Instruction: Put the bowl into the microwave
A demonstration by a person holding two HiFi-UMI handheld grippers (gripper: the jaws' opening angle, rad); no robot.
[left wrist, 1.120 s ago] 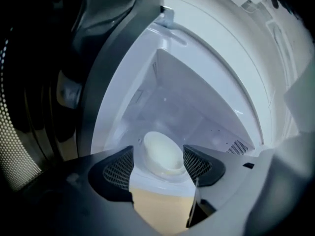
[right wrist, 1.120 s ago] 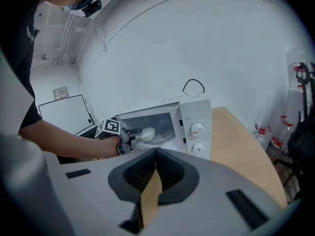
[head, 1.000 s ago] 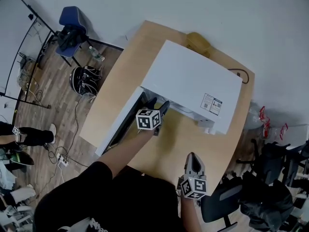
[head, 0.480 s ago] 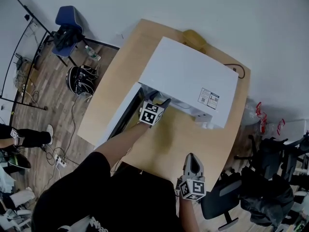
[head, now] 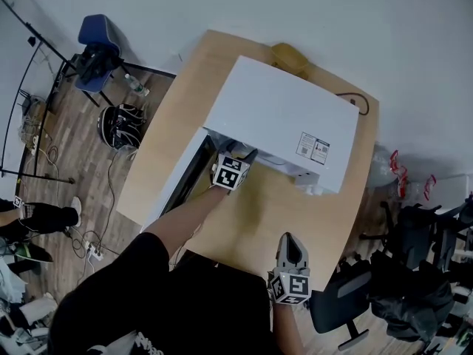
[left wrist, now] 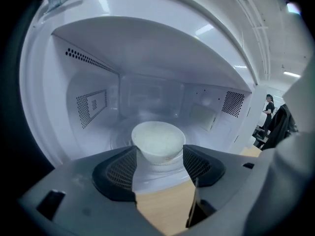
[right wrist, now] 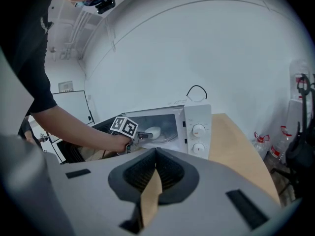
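microwave point(head: 277, 120) on table point(head: 295, 213), door point(head: 181, 187) swung open to the left. bowl point(left wrist: 157, 139) sits upright inside the cavity, on the turntable point(left wrist: 160, 175), about centred. left gripper point(left wrist: 159, 155) at the mouth of the cavity, jaws spread wide, bowl just beyond the tips; pads look clear of its sides, contact not certain. right gripper point(right wrist: 156, 154) held low near the table's front edge, jaws pressed together, nothing in them.

handling, as judged: bowl looks like a small pale ceramic or melamine piece, so rigid, light, smooth-walled, liable to slip and chip. best hold would be one jaw inside the rim and one outside. placement looks done; door not yet closed.
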